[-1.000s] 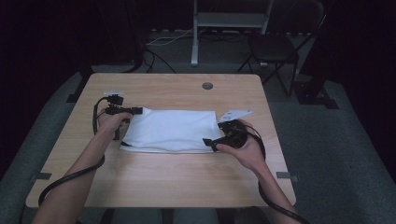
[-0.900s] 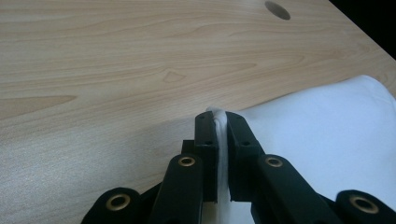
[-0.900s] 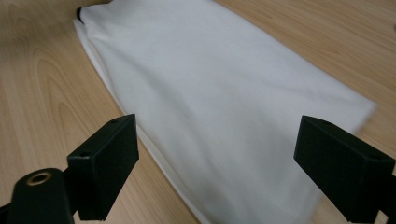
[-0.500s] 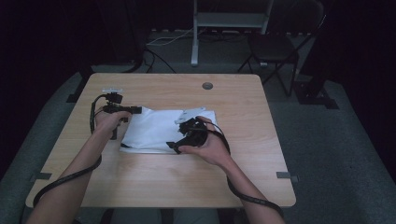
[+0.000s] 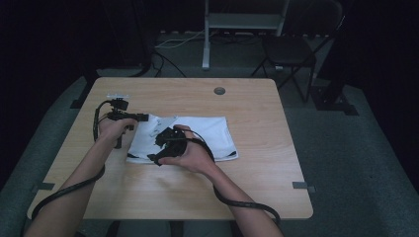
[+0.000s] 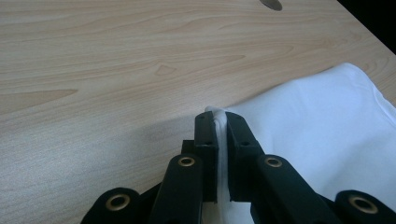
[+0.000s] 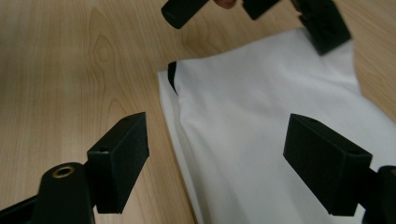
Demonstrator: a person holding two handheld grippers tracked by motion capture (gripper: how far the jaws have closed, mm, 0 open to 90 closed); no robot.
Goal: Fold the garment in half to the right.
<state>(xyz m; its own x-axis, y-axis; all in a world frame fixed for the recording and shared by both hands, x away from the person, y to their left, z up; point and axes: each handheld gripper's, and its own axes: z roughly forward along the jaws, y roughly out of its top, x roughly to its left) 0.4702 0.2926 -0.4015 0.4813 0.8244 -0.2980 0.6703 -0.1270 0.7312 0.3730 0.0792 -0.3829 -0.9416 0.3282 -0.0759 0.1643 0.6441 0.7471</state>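
A white folded cloth (image 5: 212, 132) lies flat on the wooden table (image 5: 257, 108), left of centre. My left gripper (image 5: 143, 117) is at the cloth's far left corner and is shut on a pinch of the cloth's edge (image 6: 221, 119), with white fabric (image 6: 327, 126) spreading to the right. My right gripper (image 5: 157, 152) hovers over the cloth's near left part, jaws wide open (image 7: 229, 154), nothing between them. Below those jaws the cloth (image 7: 261, 112) shows a dark trim at its corner. The left gripper (image 7: 322, 23) appears at the top of the right gripper view.
A round cable hole (image 5: 219, 91) sits near the table's far edge. Behind the table stand a metal stand (image 5: 242, 22) and a dark chair (image 5: 296, 49), with cables on the floor. Bare wood lies right of the cloth and along the near edge.
My right gripper has moved left from the cloth's right edge to its near left part. The left gripper has stayed shut at the far left corner.
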